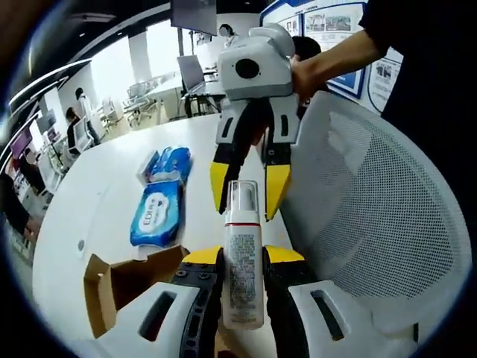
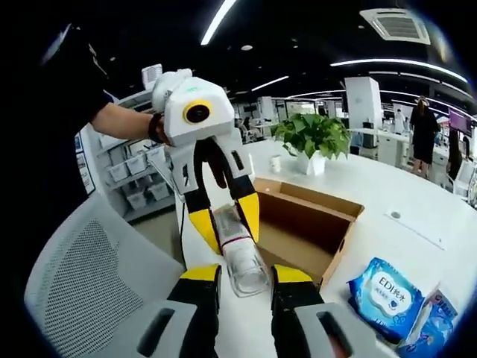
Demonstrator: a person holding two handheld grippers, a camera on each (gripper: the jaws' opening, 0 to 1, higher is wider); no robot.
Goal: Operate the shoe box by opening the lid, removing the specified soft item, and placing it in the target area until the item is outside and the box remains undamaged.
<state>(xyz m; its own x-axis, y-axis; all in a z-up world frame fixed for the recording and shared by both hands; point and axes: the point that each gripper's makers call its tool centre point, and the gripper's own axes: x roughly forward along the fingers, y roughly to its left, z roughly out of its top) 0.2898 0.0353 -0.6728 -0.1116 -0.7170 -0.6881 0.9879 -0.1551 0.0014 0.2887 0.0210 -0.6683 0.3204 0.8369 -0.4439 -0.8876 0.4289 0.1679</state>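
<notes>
Pump bottle (image 1: 243,257) clamped between left gripper (image 1: 243,257) fingers, right gripper (image 1: 249,195) fingers spread around its cap, open cardboard box (image 2: 313,224) on white tabletop (image 2: 417,201), wipes packs (image 1: 158,212) beside.

Left gripper view: daylight is pouring in through the far windows (image 1: 160,52), blowing them out to near white and washing over the white table (image 1: 112,186). Glare is sitting on the blue wipes pack (image 1: 158,212). Fisheye bending is curving the mesh chair back (image 1: 380,194) and the room's edges. The far office is looking soft.

Right gripper view: the ceiling is reading dark, with strip lights (image 2: 220,21) glowing as bright streaks. The cardboard box (image 2: 305,224) interior is lying in mild shadow. The clear bottle cap (image 2: 246,272) is catching small highlights. Edges are smearing and stretching; distant people are blurring.
</notes>
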